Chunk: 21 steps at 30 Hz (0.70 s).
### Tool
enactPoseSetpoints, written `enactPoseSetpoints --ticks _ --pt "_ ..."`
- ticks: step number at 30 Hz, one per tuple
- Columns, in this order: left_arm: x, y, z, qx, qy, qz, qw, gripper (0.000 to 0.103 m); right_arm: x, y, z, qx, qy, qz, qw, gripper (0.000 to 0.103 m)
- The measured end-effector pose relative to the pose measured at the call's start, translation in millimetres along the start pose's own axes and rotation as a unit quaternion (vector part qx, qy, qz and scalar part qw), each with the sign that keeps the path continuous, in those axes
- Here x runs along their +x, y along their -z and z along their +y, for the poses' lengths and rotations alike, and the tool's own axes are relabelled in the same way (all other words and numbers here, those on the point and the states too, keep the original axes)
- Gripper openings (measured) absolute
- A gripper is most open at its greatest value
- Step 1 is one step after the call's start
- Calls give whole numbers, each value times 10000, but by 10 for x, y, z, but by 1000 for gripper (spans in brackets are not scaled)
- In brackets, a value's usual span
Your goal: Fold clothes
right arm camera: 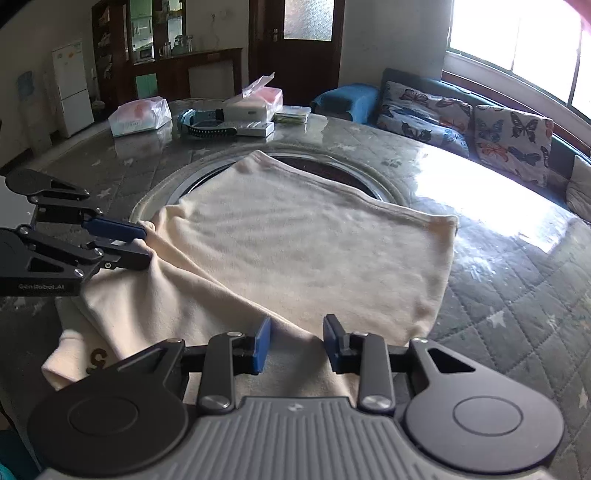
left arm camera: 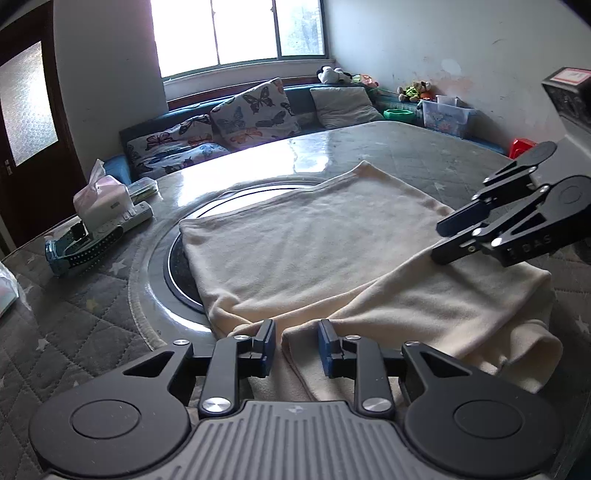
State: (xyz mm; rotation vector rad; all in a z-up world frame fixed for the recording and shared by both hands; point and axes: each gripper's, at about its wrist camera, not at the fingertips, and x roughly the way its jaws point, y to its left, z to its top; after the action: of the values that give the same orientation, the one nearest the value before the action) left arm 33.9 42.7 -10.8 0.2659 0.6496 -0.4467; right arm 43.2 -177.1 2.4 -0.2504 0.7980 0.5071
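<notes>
Quilted grey surface (left arm camera: 74,332) under a glossy cover, with a round dark inset (left arm camera: 162,258) at its centre. Spread across that inset and toward the near edge: cream top (left arm camera: 314,240), far part flat and smooth, near part doubled over along a slanting fold and bunched into soft ridges by the edge. Dark printed lettering (right arm camera: 96,356) peeking from the lowest layer at the near corner.

Left tool (left arm camera: 297,347) spread apart, blue pads either side of a raised ridge of cloth at the near hem, nothing clamped yet. Right tool (right arm camera: 297,345) likewise spread, low over the slanting flap, one finger seemingly touching the fabric in the left wrist view, though contact is hard to confirm.

Probably the moment to take hold for the next fold. Close each tool only once both layers of the ridge sit fully between the pads; a single layer caught would drag the fold askew. Grip at matching points along the same edge, lift together and level, keep the cloth lightly taut between the two tools, and lay it toward the far hem so the edges meet. Release only after the flap lies flat, then smooth the bunched near corner.

Well apart on the left side: tissue pack (left arm camera: 99,199) and a dotted blue-black item (left arm camera: 85,251), clear of the fold's path. Beyond the surface, butterfly cushions (left arm camera: 255,110) on a bench under a bright window (left arm camera: 240,29).
</notes>
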Motion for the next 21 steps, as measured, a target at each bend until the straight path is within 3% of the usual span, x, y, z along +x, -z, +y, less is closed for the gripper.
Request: enactPoseSetpoints --ticks 5,10,16,17,21 --pt "-45 -14 -6 33 -74 -133 9999 8 -42 10 10 -44 -15 -74 10000 8" --pt "-119 -61 -13 73 -275 -426 9987 8 -87 19 -3 69 169 -270 9995 6" --pt "33 -34 12 -43 -291 -116 9995 14 -23 20 -20 217 224 -202 9993 10" --pt "5 -48 11 -64 -296 -135 9994 17 -62 15 -17 215 201 -238 9993 15" --pt "-162 -119 -44 -65 -154 -330 9993 17 -249 44 79 92 -91 -270 9996 15"
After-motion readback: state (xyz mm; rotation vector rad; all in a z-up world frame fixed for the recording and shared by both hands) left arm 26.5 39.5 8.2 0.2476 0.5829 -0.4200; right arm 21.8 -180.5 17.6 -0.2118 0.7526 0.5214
